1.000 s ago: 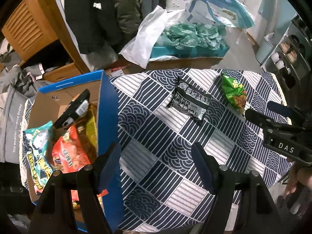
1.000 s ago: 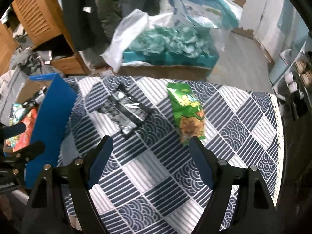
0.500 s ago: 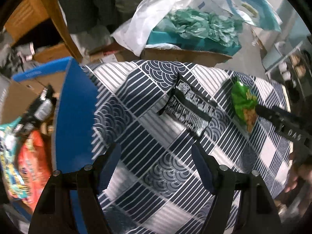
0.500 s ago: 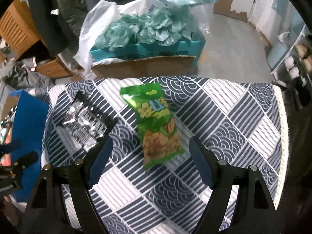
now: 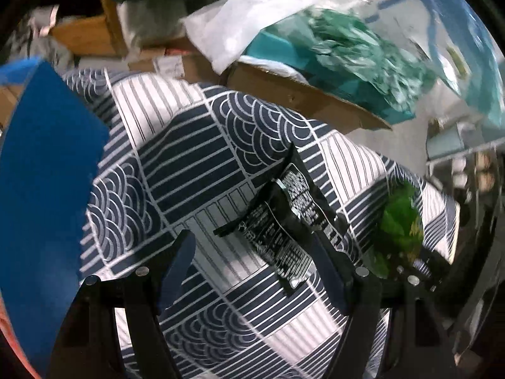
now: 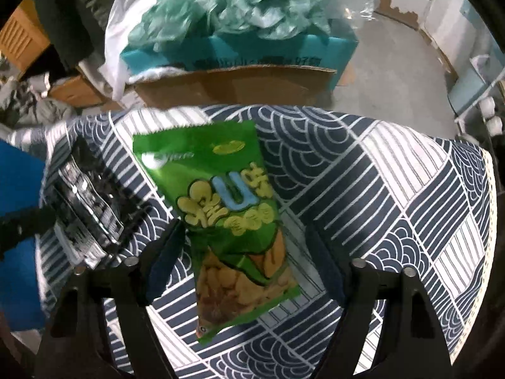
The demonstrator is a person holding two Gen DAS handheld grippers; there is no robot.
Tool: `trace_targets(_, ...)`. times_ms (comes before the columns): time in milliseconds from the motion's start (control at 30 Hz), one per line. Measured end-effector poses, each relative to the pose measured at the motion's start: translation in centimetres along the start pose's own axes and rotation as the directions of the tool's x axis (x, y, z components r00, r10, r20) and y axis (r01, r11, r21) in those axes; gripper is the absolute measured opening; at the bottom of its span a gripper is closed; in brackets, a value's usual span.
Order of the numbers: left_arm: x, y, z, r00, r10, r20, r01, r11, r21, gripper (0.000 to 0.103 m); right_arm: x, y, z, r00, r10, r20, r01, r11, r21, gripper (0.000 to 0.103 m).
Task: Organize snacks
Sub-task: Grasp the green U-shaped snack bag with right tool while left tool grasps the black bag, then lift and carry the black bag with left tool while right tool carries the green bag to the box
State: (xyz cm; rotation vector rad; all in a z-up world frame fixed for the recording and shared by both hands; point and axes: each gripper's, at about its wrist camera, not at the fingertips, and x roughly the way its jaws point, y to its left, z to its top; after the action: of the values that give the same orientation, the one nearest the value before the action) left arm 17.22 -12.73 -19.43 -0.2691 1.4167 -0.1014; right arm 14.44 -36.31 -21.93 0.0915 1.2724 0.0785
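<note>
Between your right gripper's (image 6: pixel 244 265) fingers lies the green snack bag (image 6: pixel 227 218), flat on the patterned tablecloth (image 6: pixel 394 195), long axis running 11 to 5 o'clock, lower half w/ the cracker picture sitting in the gap. Jaws wide apart, nothing held; the left finger (image 6: pixel 164 262) looks right at the bag's edge, can't tell if touching, the right finger is clear of it.

At 9 o'clock of that bag is the black snack packet (image 6: pixel 85 218), blurred in this view. In your left cam the black snack packet (image 5: pixel 284 221) sits at 12 to 1 o'clock of your left gripper (image 5: pixel 255 271), its near end between the fingertips, close to the right finger (image 5: pixel 328 271). Jaws wide apart, empty.

The blue box flap (image 5: pixel 47 189) stands at 9 o'clock of the left gripper. Past the table's far edge, 12 o'clock, a cardboard box (image 6: pixel 233 85) w/ teal plastic bags (image 6: pixel 233 9).
</note>
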Motion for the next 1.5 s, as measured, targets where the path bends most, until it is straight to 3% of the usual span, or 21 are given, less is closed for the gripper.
trace_targets(100,0.6,0.3,0.1,1.000,0.003,-0.007,-0.003,1.000,-0.031,0.076,-0.3,1.1,0.0,1.000,-0.003,0.027,0.004,0.999,-0.042,0.041)
trace_targets(267,0.7,1.0,0.0,1.000,0.009,-0.007,-0.010,0.999,-0.043,0.076,-1.0,3.9,0.6,0.998,0.025,0.064,-0.016,0.989,-0.148,0.040)
trace_targets(500,-0.2,2.7,-0.1,0.999,0.032,0.011,-0.031,0.998,-0.053,0.078,0.4,7.2,0.6,0.999,0.033,0.006,-0.030,0.968,-0.248,0.037)
trace_targets(800,-1.5,4.9,-0.5,0.999,0.039,0.027,-0.037,0.997,-0.073,0.079,0.6,11.7,-1.4,0.981,0.145,-0.129,-0.181,0.922,-0.342,0.036)
trace_targets(900,-1.6,4.6,-0.7,0.999,0.039,0.034,-0.037,0.998,-0.054,0.080,0.3,12.0,-2.3,0.986,0.117,-0.123,-0.150,0.936,-0.317,0.036)
trace_targets(1133,-1.5,1.7,-0.8,0.996,0.060,0.068,-0.069,0.988,0.139,0.081,-0.2,7.8,-3.2,0.992,0.083,-0.091,-0.096,0.984,-0.151,0.036)
trace_targets(1300,-1.2,-0.7,-1.3,0.997,0.054,0.062,-0.071,0.946,0.315,0.083,-0.5,5.0,-3.7,0.992,0.098,-0.078,-0.104,0.992,-0.074,0.036)
trace_targets(1500,-0.2,-2.8,-1.9,0.996,0.072,0.060,-0.091,0.898,0.431,0.087,-1.2,3.5,-4.7,0.991,0.111,-0.068,-0.114,0.993,-0.041,0.036)
